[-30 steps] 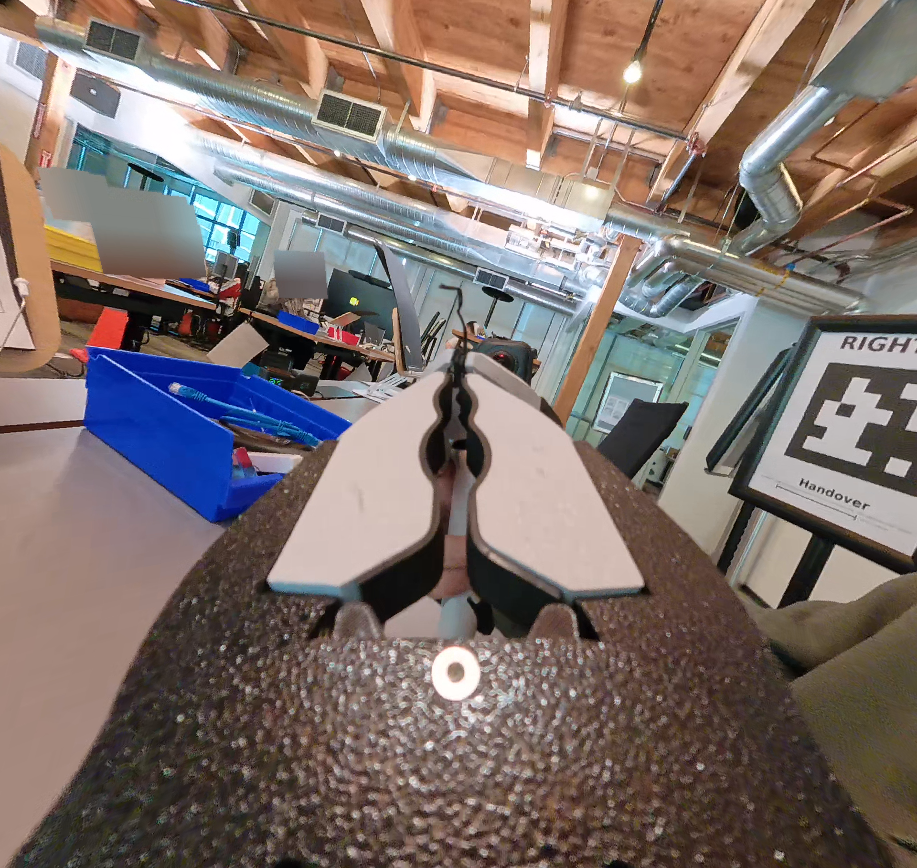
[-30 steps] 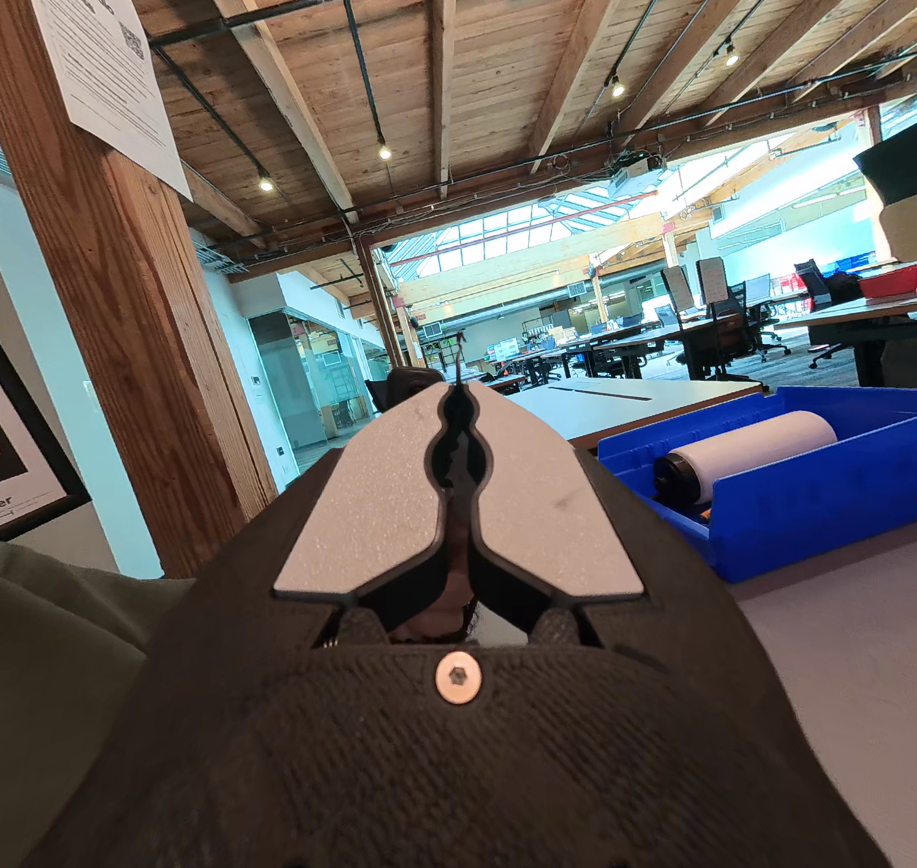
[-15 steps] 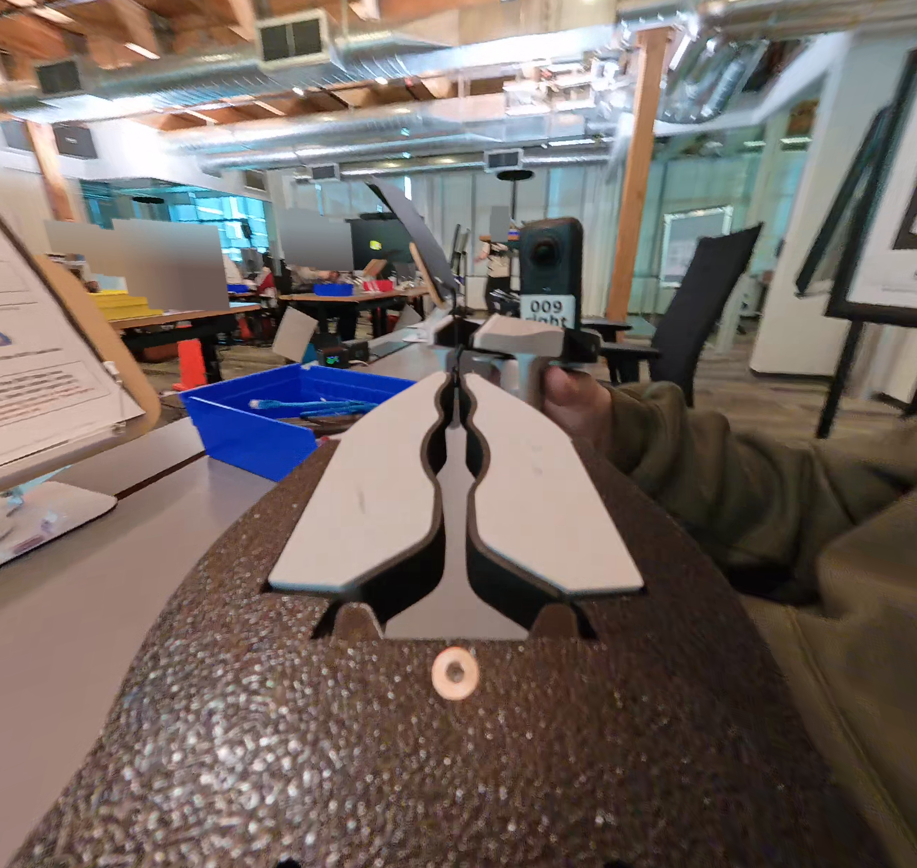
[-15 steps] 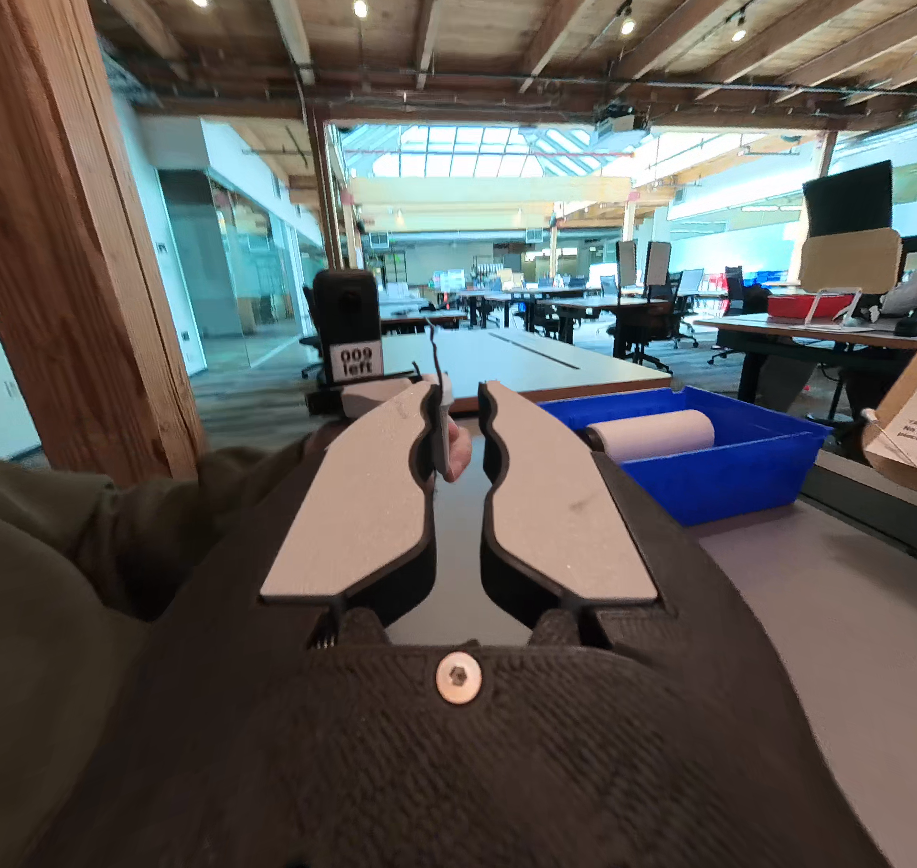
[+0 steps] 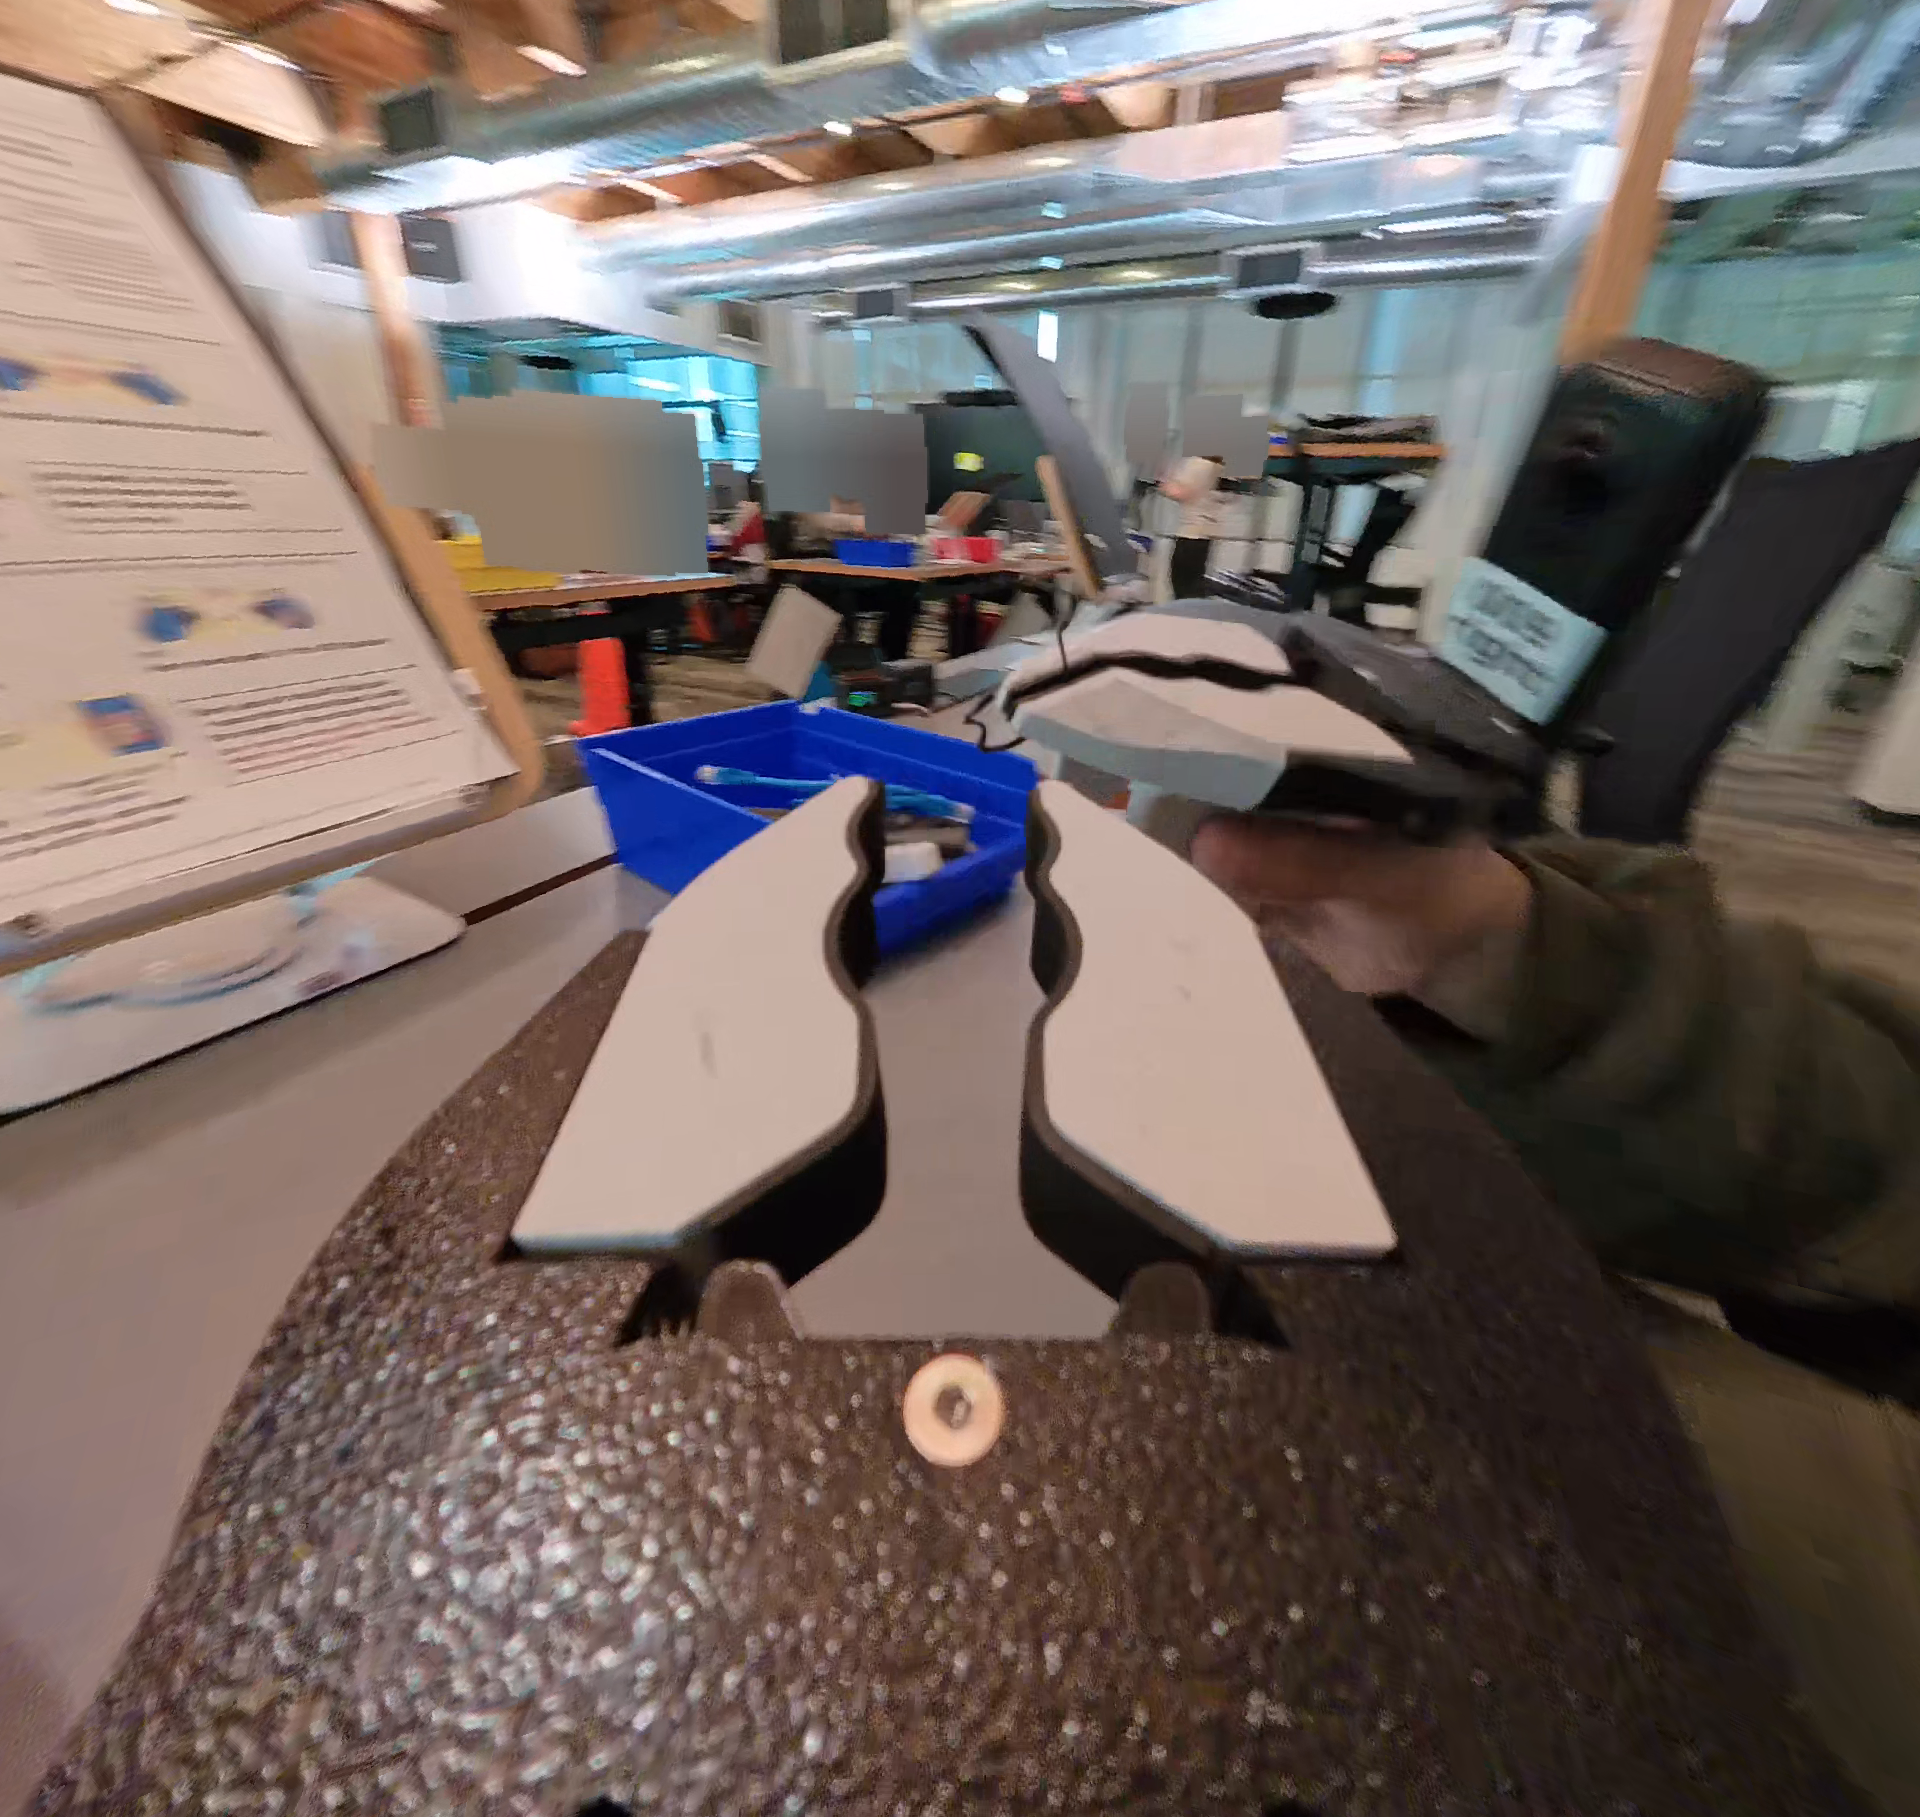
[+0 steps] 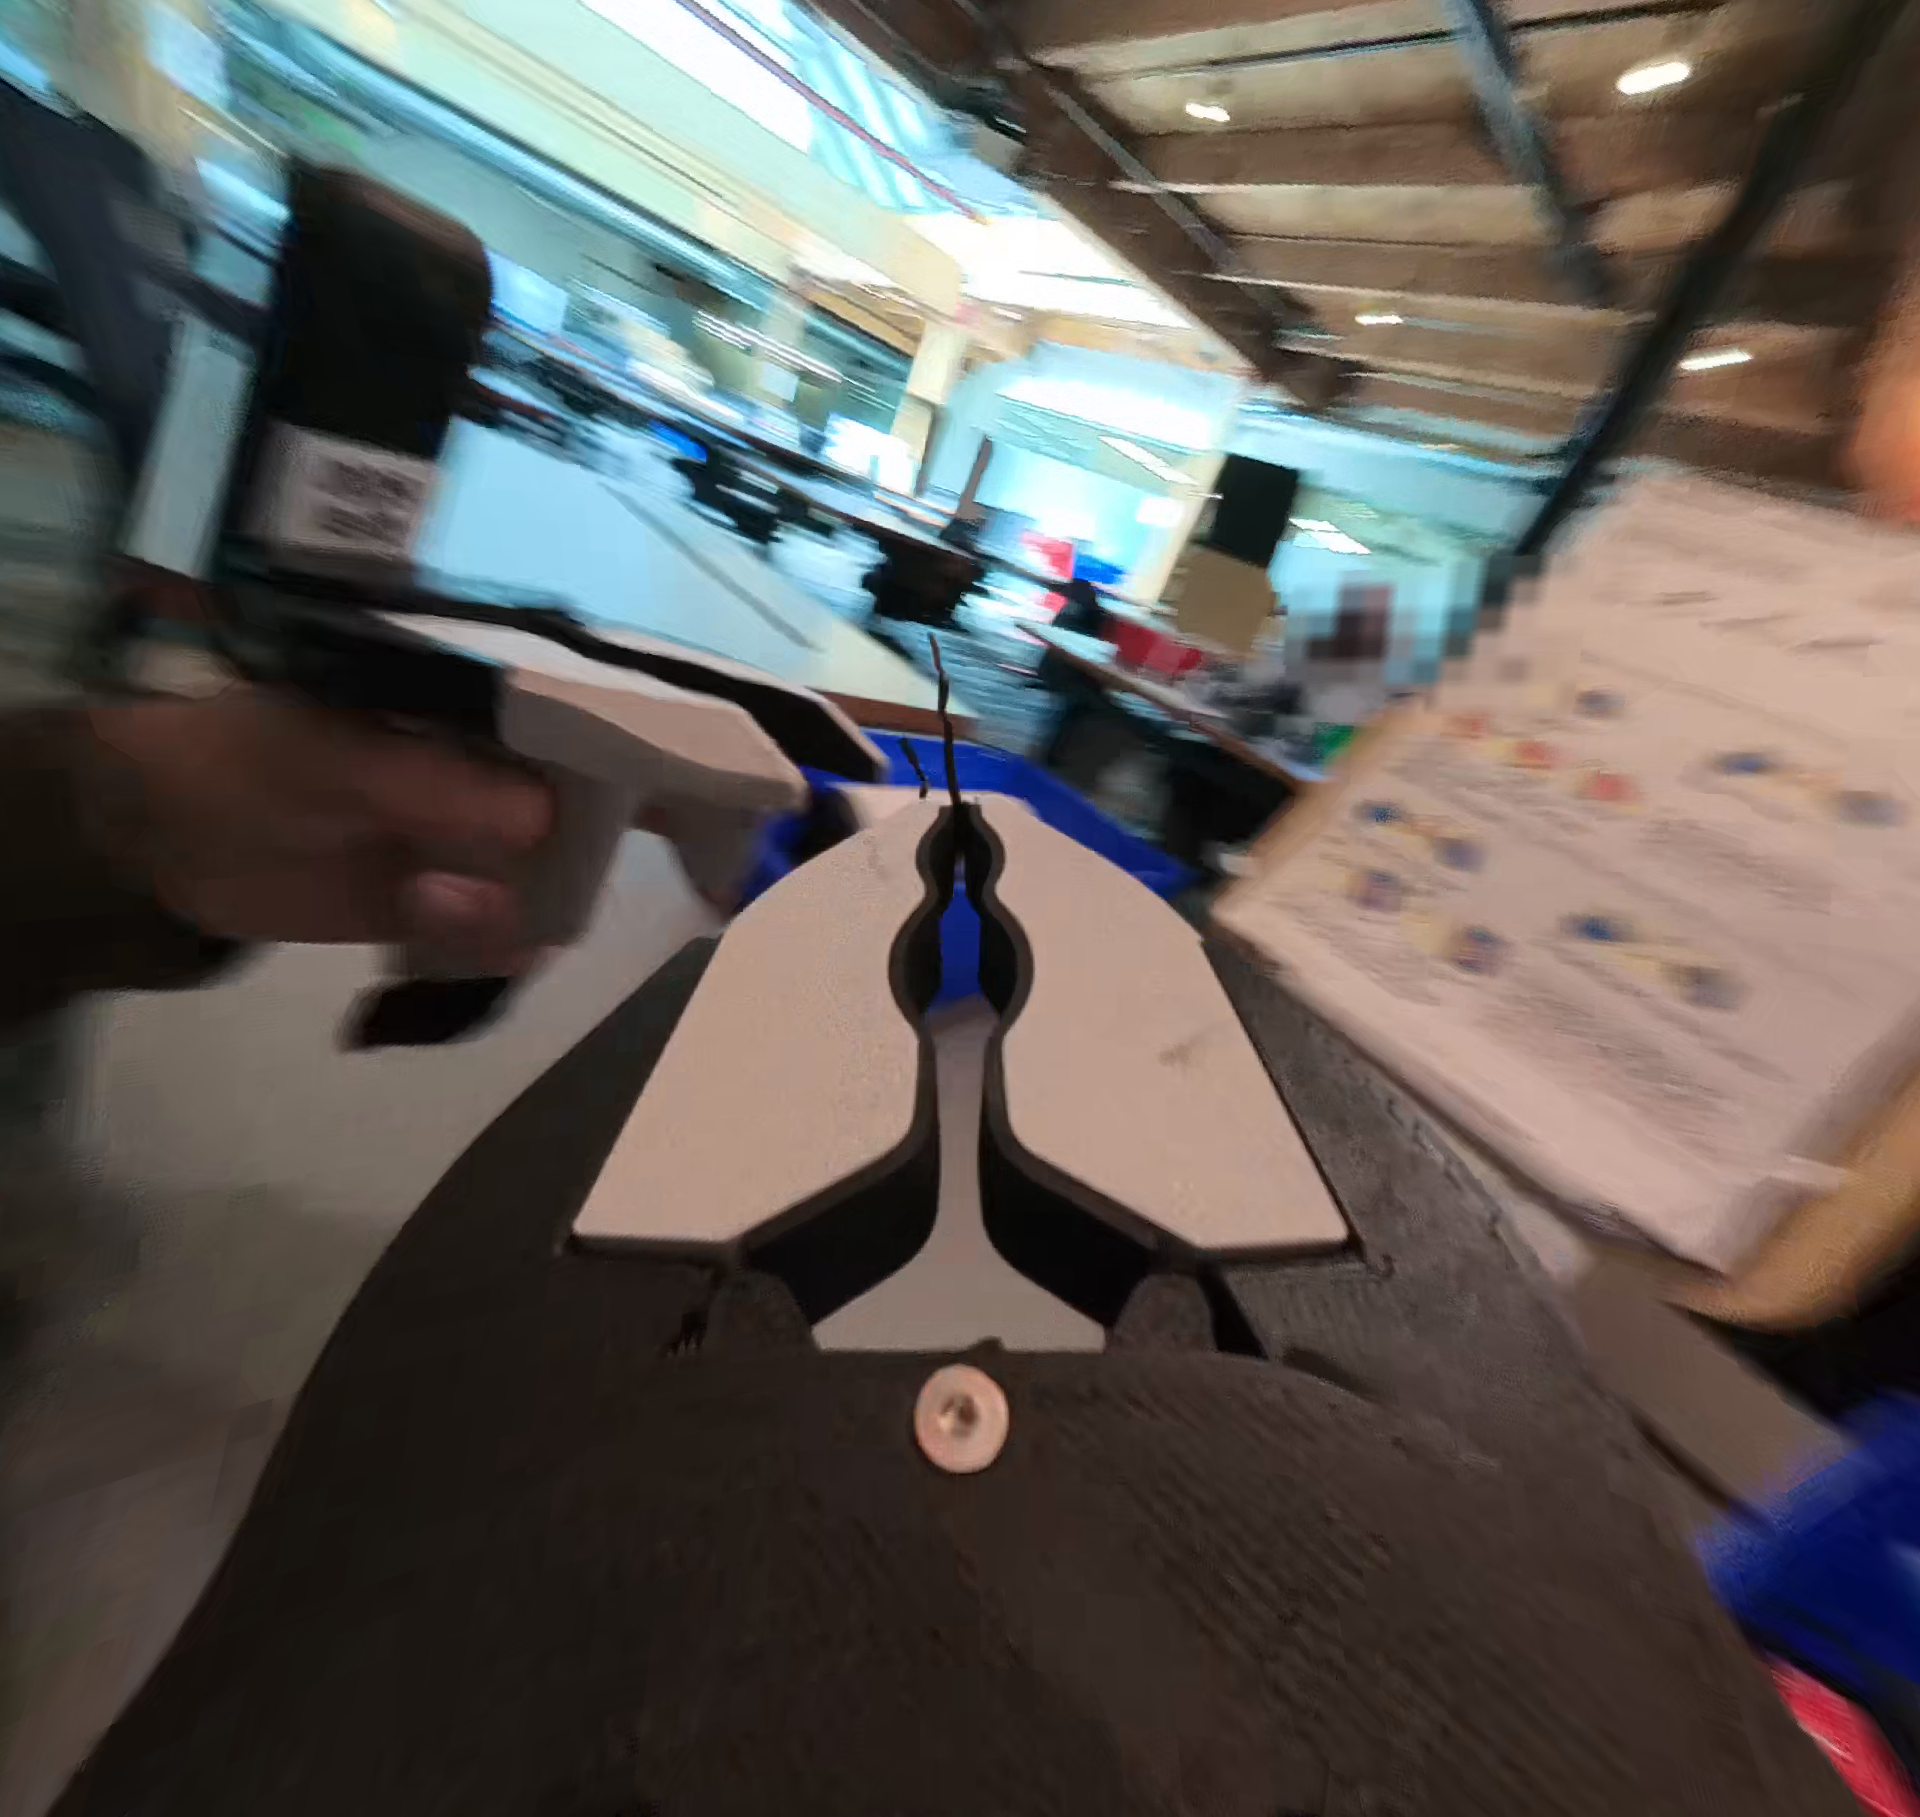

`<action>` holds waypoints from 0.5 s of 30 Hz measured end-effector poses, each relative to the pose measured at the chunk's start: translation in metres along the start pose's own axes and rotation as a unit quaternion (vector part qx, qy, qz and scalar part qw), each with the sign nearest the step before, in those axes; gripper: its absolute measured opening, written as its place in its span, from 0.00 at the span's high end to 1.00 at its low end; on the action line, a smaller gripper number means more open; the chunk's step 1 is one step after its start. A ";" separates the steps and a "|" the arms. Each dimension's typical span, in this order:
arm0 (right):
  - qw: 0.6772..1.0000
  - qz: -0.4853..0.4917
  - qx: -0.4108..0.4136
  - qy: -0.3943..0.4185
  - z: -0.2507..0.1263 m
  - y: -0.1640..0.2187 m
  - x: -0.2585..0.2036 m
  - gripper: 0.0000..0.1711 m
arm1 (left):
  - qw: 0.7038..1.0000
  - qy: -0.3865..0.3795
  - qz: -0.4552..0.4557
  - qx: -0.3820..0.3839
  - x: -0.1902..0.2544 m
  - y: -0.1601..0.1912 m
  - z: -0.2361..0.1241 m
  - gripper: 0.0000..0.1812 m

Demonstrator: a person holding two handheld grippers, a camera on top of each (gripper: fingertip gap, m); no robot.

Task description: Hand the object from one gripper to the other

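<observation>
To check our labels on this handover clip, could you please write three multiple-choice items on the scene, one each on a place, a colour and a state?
1. Where is the black wire?
A. Lying on a chair
B. Pinched at the tips of the right tool
C. Hanging from a ceiling pipe

2. What colour is the bin just beyond the left tool?
A. Red
B. Green
C. Blue

3. How do the left tool's jaws stand?
A. Apart, with nothing between them
B. Shut on a cable
C. Shut on a roll of paper

Key:
1 B: in the right wrist view, the black wire sticks out from the closed tips of the right tool.
2 C: the bin's walls are plainly blue.
3 A: the left wrist view shows a clear, empty gap between the jaws.
</observation>
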State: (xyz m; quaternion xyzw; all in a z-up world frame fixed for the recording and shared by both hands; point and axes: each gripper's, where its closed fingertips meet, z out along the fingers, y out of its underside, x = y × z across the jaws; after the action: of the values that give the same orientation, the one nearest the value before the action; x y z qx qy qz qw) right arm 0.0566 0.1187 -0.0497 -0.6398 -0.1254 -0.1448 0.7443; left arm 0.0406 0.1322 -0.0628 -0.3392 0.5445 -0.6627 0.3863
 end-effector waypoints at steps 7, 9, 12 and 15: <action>0.902 -0.370 -0.084 0.205 -0.004 0.002 0.017 1.00 | 0.996 -0.059 -0.064 -0.003 0.012 -0.004 0.011 0.89; 0.880 -0.419 -0.085 0.208 -0.001 0.002 0.009 1.00 | 0.994 -0.051 -0.095 -0.002 0.014 -0.001 0.013 0.89; 0.847 -0.478 -0.099 0.210 0.002 0.006 0.005 0.99 | 0.985 -0.021 -0.166 0.027 0.016 -0.007 0.012 0.90; 0.820 -0.520 -0.098 0.216 0.003 0.007 0.000 0.99 | 0.977 -0.021 -0.209 0.027 0.011 -0.006 0.010 0.92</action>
State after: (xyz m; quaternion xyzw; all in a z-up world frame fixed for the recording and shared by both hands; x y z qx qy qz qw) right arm 0.0597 0.1225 -0.0553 -0.5015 -0.2612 -0.6563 0.4995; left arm 0.0430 0.1184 -0.0550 -0.4486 0.4355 -0.7360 0.2596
